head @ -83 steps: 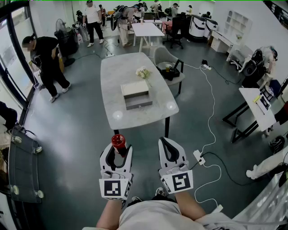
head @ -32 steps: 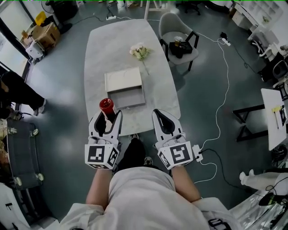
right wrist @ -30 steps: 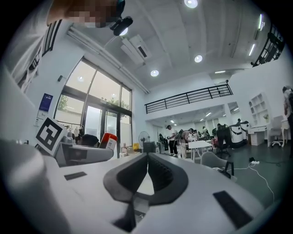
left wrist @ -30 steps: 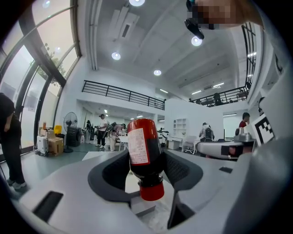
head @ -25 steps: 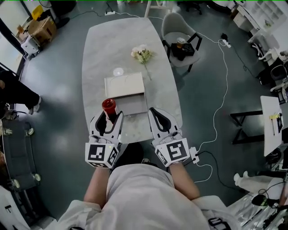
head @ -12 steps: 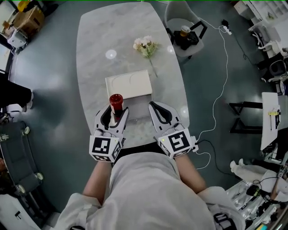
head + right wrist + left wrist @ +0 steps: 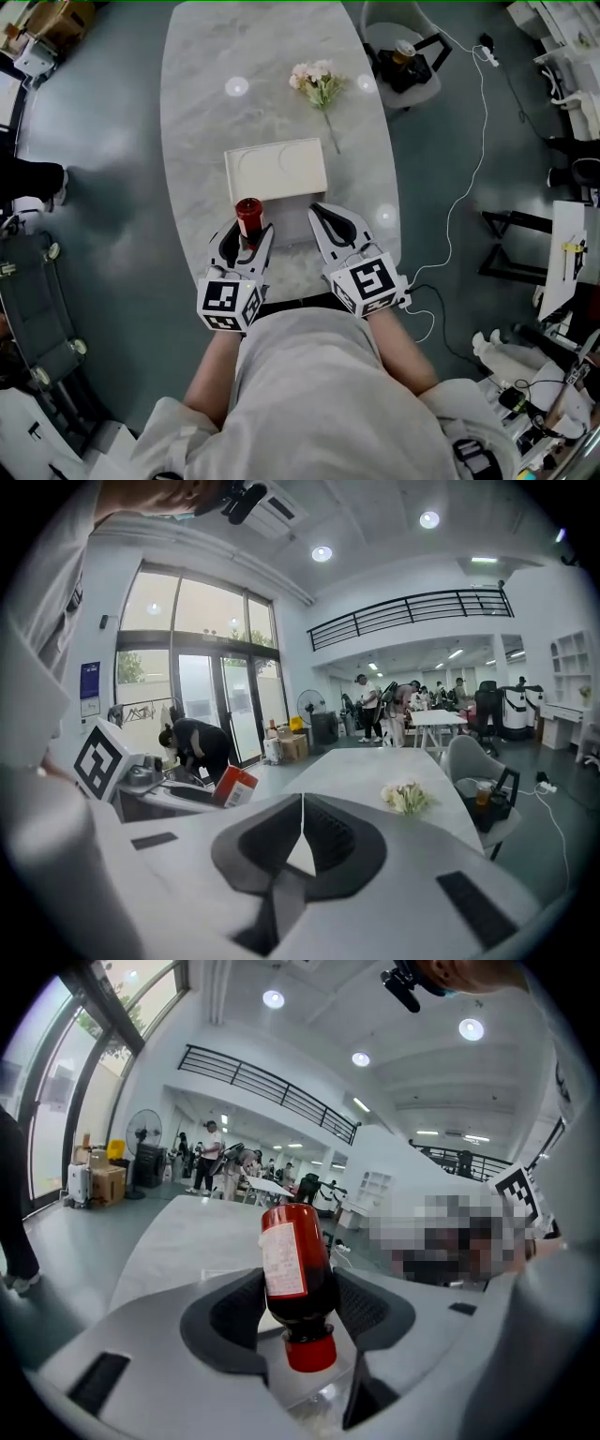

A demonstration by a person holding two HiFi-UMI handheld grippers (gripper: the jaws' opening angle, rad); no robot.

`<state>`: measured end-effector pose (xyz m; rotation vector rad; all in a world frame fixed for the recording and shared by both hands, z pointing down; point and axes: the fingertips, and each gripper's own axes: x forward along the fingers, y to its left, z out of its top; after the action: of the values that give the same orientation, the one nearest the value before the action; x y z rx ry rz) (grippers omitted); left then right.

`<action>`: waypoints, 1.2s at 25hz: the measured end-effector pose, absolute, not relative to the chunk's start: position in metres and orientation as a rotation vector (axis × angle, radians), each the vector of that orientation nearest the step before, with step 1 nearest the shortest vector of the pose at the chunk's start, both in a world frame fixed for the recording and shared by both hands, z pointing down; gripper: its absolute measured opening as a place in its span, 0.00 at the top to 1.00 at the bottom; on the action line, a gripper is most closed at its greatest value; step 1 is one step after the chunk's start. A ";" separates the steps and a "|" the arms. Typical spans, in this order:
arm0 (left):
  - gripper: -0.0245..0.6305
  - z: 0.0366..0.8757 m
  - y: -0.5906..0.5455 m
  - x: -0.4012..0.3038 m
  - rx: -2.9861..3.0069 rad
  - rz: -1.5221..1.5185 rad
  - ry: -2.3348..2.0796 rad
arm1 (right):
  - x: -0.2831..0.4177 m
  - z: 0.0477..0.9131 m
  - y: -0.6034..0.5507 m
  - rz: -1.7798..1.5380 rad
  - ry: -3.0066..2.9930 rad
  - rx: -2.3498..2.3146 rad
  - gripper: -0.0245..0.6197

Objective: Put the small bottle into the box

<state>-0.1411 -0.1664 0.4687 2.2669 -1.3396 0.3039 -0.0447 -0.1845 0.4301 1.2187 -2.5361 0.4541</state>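
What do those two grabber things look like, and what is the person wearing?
The left gripper and right gripper are white curved shells with dark ribbed pads inside. Each carries a cube with black-and-white square markers. The person wears a pale, short-sleeved top.

White flowers [image 7: 317,82] lie on the marble table [image 7: 197,122]; a chair [image 7: 375,28] stands beside.

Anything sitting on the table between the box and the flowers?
No. In the head view the table between the box and the flowers is bare, crossed only by the flowers' own stem, which points toward the box's far right corner.
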 end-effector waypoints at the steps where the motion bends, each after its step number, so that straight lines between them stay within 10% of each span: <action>1: 0.59 0.472 -0.166 -0.141 2.251 0.308 -1.348 | -0.046 0.434 -0.186 0.470 -2.539 1.201 0.92; 30: 0.60 0.601 -0.166 -0.124 2.072 0.772 -1.287 | -0.032 0.537 -0.195 0.660 -2.530 0.957 0.92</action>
<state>-0.1237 -0.1657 0.6013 2.0718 -1.2870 0.7717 -0.0317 -0.1946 0.5374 0.9570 -2.5302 0.6600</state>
